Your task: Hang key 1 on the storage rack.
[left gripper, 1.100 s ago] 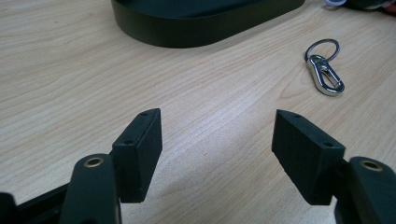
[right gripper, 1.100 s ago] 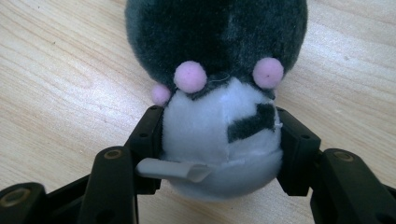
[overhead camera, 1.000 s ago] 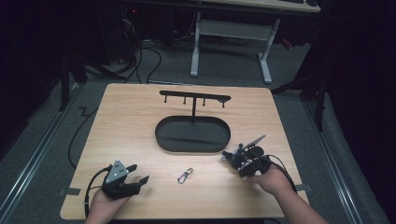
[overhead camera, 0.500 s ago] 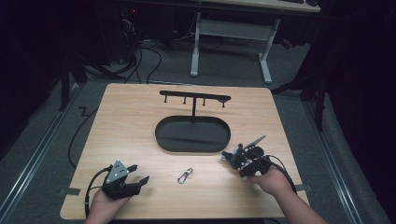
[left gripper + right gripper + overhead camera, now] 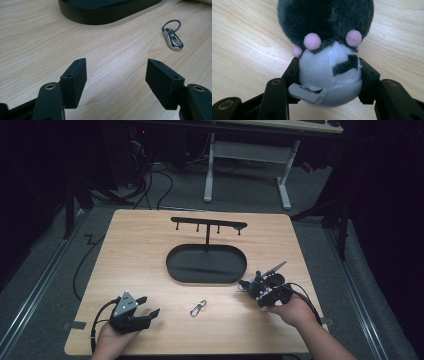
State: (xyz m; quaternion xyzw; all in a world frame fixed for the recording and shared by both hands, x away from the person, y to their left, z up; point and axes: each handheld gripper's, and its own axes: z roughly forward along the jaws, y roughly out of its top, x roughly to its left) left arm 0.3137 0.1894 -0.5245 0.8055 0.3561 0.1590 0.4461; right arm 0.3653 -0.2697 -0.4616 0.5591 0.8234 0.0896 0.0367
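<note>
Plush toy [image 5: 325,50]: grey upper part, white lower part with a dark mark, small pink tufts, and a white label at its base. It sits at the table's near right, just beside the near right end of the black tray [image 5: 172,270], and appears in the high view as a small dark and white lump [image 5: 248,285].

Right gripper [image 5: 329,77]: clamped on the toy. Both pads press the white lower part from either side, and the jaws have just been closing on it. A hand [image 5: 292,310] holds the gripper near the table's right front edge, cable trailing behind.

Left gripper [image 5: 116,80]: released, jaws wide apart with bare wood between them, nothing touched. It rests at the near left corner [image 5: 137,312], held by the other hand [image 5: 112,340], and points toward the tray and the clip.

Clip [image 5: 198,308]: a metal snap hook with a ring, lying flat on the table [image 5: 140,250] between the two grippers, apart from both and near the tray's front wall.

Rack [image 5: 209,225]: a black bar with small hooks on a post rising from the tray.
</note>
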